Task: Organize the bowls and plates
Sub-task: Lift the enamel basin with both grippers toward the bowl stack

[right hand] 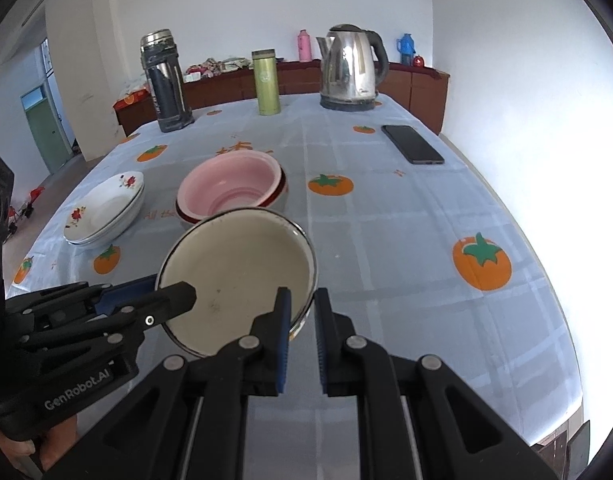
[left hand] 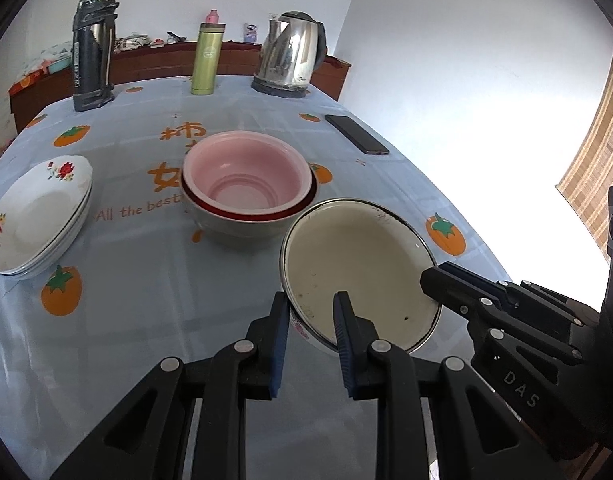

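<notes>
A cream enamel bowl (left hand: 358,268) with a dark metal rim is held tilted above the table between both grippers; it also shows in the right wrist view (right hand: 238,268). My left gripper (left hand: 311,312) is shut on its left rim. My right gripper (right hand: 303,308) is shut on its right rim, and it shows in the left wrist view (left hand: 438,284). A pink bowl (left hand: 246,180) sits nested in a white bowl with a red rim (left hand: 242,228) just beyond. A stack of white flowered plates (left hand: 38,216) lies at the left.
At the far end stand a dark thermos (left hand: 92,48), a green flask (left hand: 206,60) and a steel kettle (left hand: 292,54). A black phone (left hand: 356,134) lies at the right edge. The table wears a blue cloth with orange fruit prints (left hand: 126,300).
</notes>
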